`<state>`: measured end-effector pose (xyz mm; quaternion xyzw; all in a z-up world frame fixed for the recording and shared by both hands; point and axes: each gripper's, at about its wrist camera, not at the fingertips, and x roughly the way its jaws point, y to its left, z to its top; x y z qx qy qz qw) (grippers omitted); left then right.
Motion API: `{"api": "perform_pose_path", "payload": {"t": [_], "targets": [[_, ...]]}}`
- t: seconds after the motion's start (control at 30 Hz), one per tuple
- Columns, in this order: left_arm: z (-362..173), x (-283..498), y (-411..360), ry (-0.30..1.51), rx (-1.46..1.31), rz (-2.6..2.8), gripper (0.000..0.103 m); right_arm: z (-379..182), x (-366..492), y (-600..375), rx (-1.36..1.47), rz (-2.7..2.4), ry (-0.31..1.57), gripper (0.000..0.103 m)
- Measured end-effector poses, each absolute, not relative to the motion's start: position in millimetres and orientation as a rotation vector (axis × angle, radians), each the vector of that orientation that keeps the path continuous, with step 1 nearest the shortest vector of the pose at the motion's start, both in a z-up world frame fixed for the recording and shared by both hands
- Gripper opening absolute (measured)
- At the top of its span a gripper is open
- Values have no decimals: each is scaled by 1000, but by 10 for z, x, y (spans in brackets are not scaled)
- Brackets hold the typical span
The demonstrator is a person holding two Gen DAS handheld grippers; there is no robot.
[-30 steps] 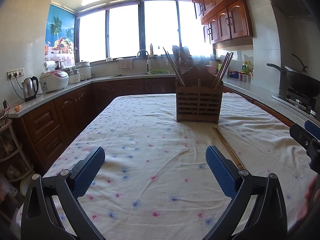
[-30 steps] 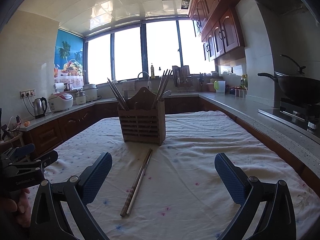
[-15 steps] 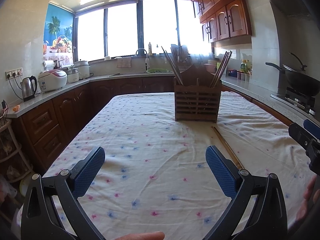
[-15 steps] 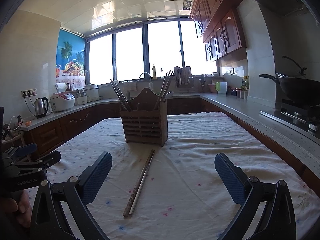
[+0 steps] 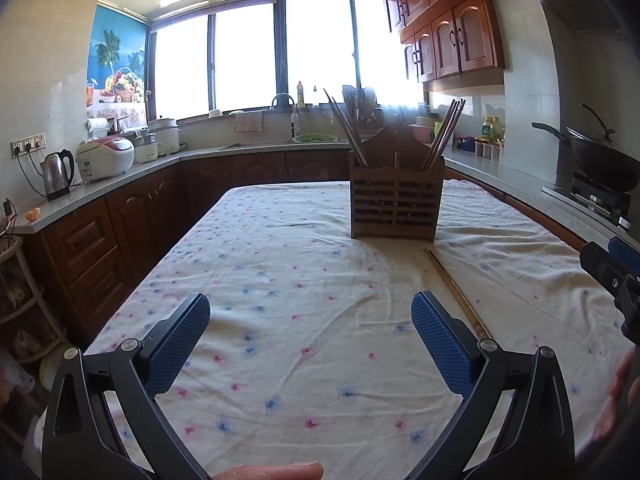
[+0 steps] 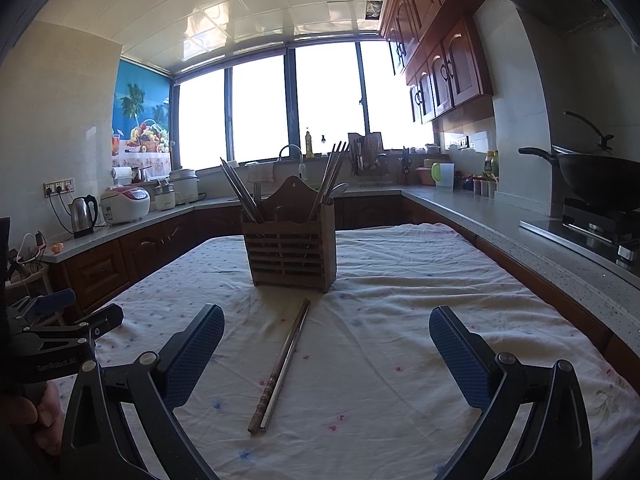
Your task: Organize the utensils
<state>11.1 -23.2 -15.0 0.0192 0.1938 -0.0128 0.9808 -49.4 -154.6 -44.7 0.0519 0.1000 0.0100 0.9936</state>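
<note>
While both grippers' fingers (image 5: 440,344) (image 6: 460,348) gape empty, chopstick pair (image 6: 280,364) partly hidden leftward, holder (image 6: 290,250) contents murky.

The utensil holder (image 6: 289,254) stood on the table (image 6: 400,280), toward its far end. Chopsticks stood in its left compartment (image 6: 240,192) and its right compartment (image 6: 330,178), leaning outward. One loose pair of chopsticks (image 6: 282,364) lay flat on the table just before the holder, nearer me. My right gripper (image 6: 326,360) hung above that pair; my left gripper (image 5: 310,344) hung left of it. Counters ran left, behind and right of the table.
</note>
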Motion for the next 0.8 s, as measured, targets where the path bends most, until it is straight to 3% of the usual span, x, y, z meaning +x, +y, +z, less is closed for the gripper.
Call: {"api": "perform_pose_path", "payload": {"t": [0.8], "targets": [[-133,72,-195,383,39,-21,103,-437,-523,-1517,103,27,195,103]]}}
